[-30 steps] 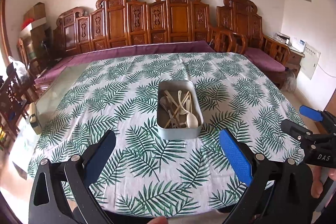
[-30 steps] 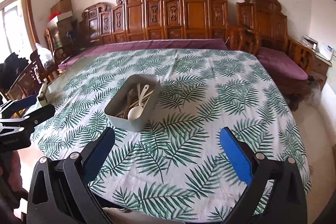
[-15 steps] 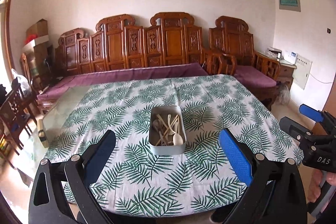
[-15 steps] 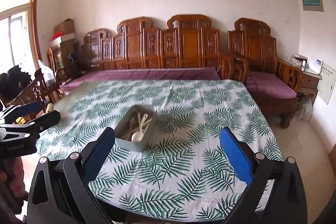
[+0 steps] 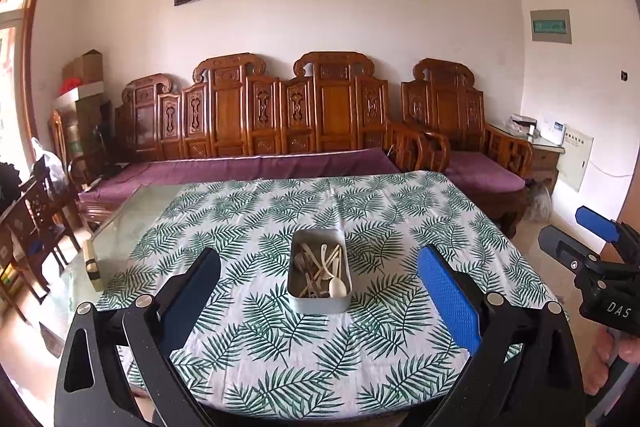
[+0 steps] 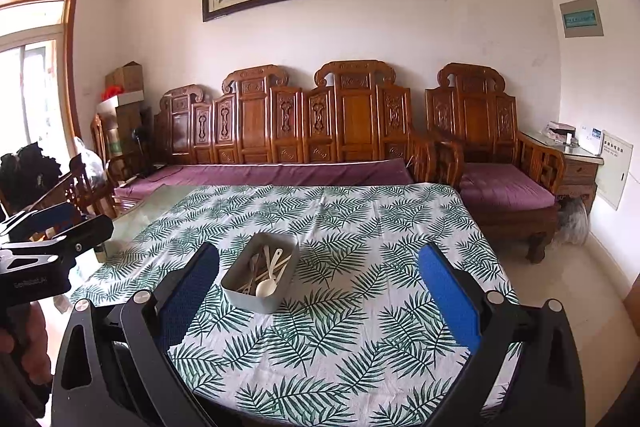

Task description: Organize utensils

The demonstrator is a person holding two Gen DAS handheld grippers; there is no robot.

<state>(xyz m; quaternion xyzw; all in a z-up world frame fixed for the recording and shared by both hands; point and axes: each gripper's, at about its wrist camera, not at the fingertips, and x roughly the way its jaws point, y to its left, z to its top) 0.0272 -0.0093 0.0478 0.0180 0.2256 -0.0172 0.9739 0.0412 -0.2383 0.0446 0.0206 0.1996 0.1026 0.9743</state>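
Observation:
A grey rectangular box [image 5: 319,301] stands in the middle of the leaf-patterned table [image 5: 400,227]. It holds several utensils: a white spoon [image 5: 337,287], wooden sticks and metal pieces. The box also shows in the right wrist view [image 6: 256,297], with the white spoon [image 6: 266,287] inside. My left gripper [image 5: 318,291] is open and empty, held back from the table's near edge. My right gripper [image 6: 318,291] is open and empty too, also back from the table. Each gripper shows at the edge of the other's view: the right one [image 5: 592,239], the left one [image 6: 52,227].
A carved wooden sofa [image 5: 280,131] with purple cushions runs behind the table. A wooden armchair [image 5: 460,147] stands at the back right. Dark wooden chairs [image 5: 32,219] stand at the left. A small pale object [image 5: 93,261] lies on the table's bare glass left edge.
Both grippers have pulled back and up from the table. The box now looks smaller and farther away. Both stay open and empty.

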